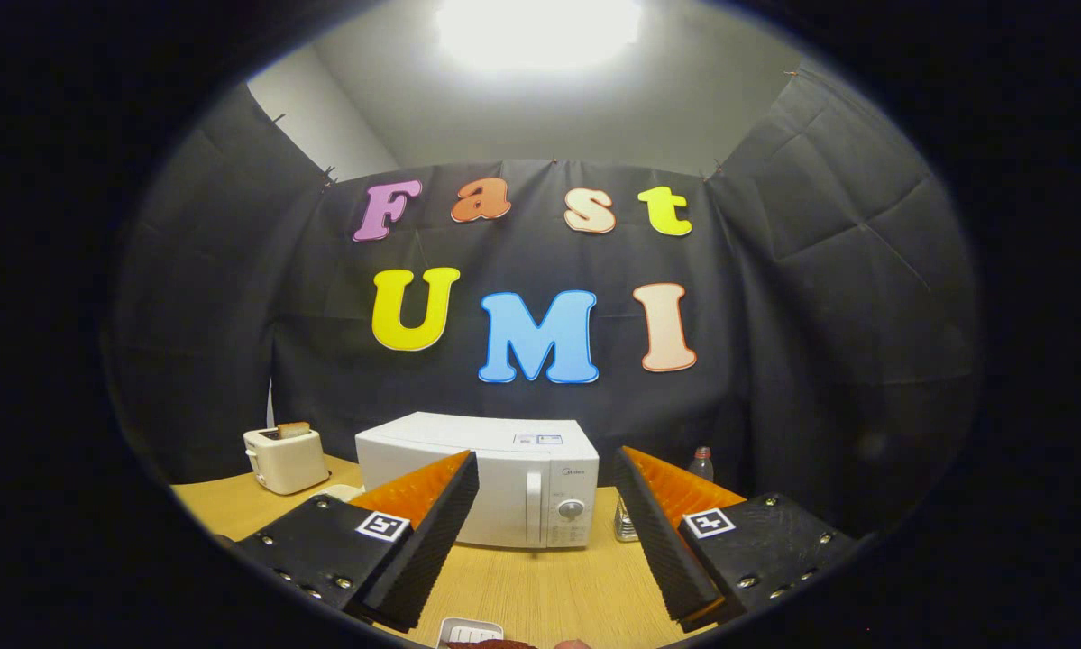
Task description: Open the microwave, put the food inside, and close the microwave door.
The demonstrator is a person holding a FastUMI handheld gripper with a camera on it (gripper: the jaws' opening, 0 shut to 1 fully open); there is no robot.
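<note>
Microwave (504, 482) sits lower centre of frame on the desk (540, 590), door shut; white boxy body w/ smooth flat top, vertical bar handle right of the door, round knob & small control panel at its right end, stickers on top near the right rear corner. Hand-held gripper (545, 527) at bottom of frame, fingers spread wide apart, holding nothing; the microwave's front shows in the gap just beyond them. Finger pads (432, 541) look ribbed/foamy, wedge-shaped, w/ square marker tags on the flat bodies behind. Food: a small white ridged tray (470, 629) at the very bottom centre, between the fingers & nearer than the microwave, w/ something dark reddish at its lower edge, too cut off to tell what. Desk is light wood-grain, matte. Left of the microwave, cream toaster (285, 460) w/ a bread slice (293, 430) sticking up. Right of it, clear plastic bottle (701, 463) near the cloth wall, partly hidden by the right finger.
</note>
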